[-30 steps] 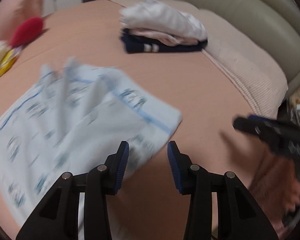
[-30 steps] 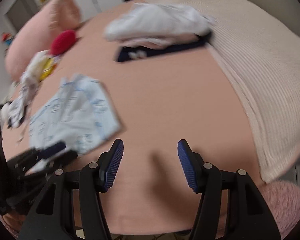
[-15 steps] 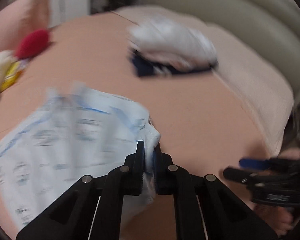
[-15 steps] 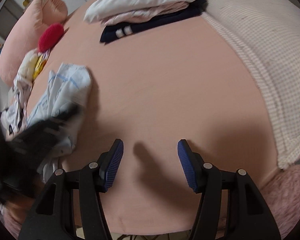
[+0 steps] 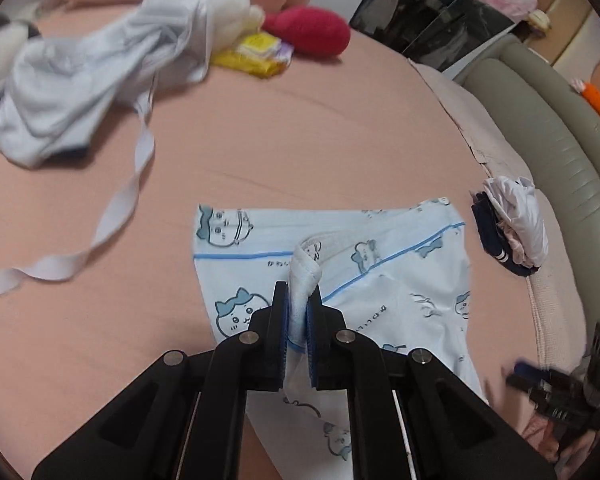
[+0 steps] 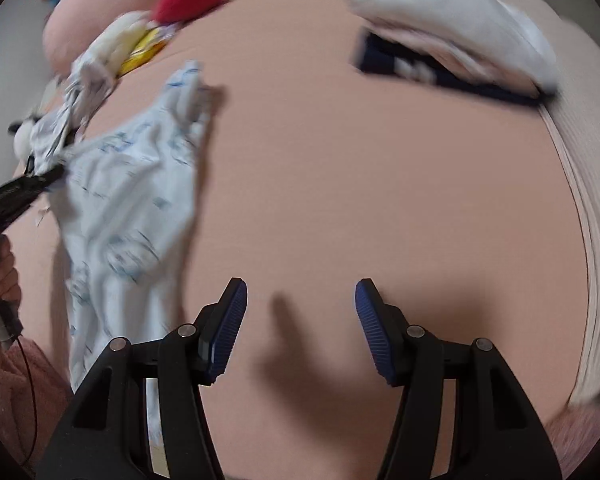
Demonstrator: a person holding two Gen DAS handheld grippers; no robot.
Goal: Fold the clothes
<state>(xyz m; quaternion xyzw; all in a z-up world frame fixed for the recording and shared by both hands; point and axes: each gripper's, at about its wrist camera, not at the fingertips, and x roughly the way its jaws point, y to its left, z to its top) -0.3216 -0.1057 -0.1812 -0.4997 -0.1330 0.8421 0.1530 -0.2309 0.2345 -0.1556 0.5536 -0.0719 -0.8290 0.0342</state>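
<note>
Patterned blue garment [image 5: 364,280] lies spread on the pink bed [image 5: 260,152], one bunched edge clamped in the left gripper [image 5: 299,316]. Right gripper [image 6: 300,320] hovers with jaws apart over bare sheet, holding nothing. Folded stack [image 5: 512,228] sits just beside the garment.

Motion-blurred folded pile [image 6: 452,28]; printed garment's [image 5: 380,280] lower end behind jaws.
</note>
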